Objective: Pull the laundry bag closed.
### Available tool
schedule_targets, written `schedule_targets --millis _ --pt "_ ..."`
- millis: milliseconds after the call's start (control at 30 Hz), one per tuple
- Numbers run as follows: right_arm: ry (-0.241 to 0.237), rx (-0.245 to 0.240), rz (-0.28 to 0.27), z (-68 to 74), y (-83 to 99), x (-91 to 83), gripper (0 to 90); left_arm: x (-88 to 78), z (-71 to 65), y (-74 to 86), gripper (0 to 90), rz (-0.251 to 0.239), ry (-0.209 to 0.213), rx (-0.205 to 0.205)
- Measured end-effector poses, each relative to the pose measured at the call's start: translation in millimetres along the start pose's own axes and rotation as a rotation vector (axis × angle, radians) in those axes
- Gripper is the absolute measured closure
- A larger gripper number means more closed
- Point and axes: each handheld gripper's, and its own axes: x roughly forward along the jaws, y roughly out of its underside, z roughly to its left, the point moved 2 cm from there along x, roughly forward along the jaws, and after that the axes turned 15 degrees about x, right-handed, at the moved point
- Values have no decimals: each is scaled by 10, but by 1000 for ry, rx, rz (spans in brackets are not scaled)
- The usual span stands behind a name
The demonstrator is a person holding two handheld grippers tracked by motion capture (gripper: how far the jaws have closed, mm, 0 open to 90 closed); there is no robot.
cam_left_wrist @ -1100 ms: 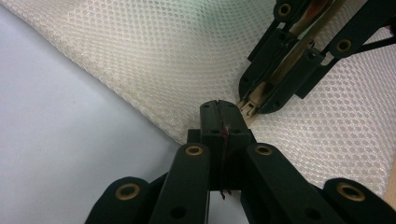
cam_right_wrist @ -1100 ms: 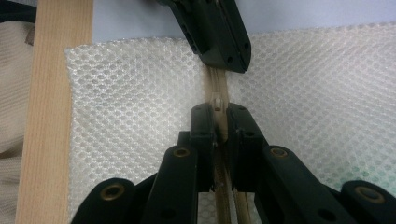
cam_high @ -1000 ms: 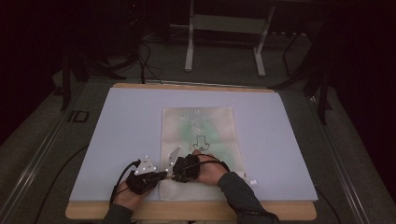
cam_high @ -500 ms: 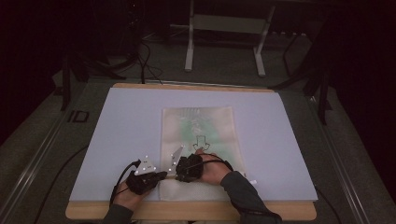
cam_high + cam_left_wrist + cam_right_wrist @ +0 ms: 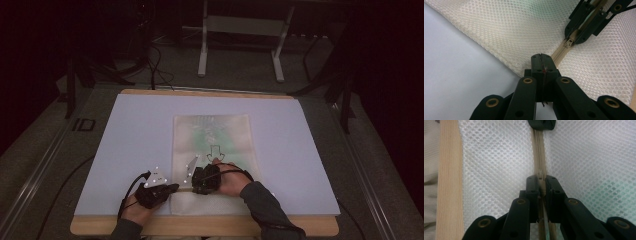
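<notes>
A white mesh bag (image 5: 215, 145) with a green item inside lies flat on the mat. Its beige zipper (image 5: 539, 150) runs along the near end. My left gripper (image 5: 159, 191) (image 5: 540, 56) is shut on the bag's edge where the zipper (image 5: 557, 55) ends. My right gripper (image 5: 205, 180) (image 5: 541, 179) is shut on the zipper pull (image 5: 540, 173), just right of the left one. In the left gripper view the right gripper (image 5: 576, 31) holds the pull (image 5: 568, 43) a short way up the zipper.
The bag rests on a white mat (image 5: 130, 145) over a wooden table whose front edge (image 5: 200, 225) lies under the person's wrists. The wood strip (image 5: 449, 182) runs beside the bag. A metal stand (image 5: 240, 40) and cables sit on the floor beyond.
The right gripper has edged slightly to the right along the zipper. The left gripper has stayed where it was.
</notes>
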Motion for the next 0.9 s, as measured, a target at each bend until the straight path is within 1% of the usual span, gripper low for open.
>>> schedule_targets --millis 100,300,567,900 --pt "1 2 6 -2 3 -6 822 0 -1 0 896 0 -1 0" --pt "3 -11 26 -3 -7 -15 822 0 0 0 896 0 0 0" --pt "17 -21 65 -6 5 -47 822 0 -1 1 895 0 -1 0" --pt "18 -27 82 -9 14 -70 823 -1 -1 2 896 0 0 1"
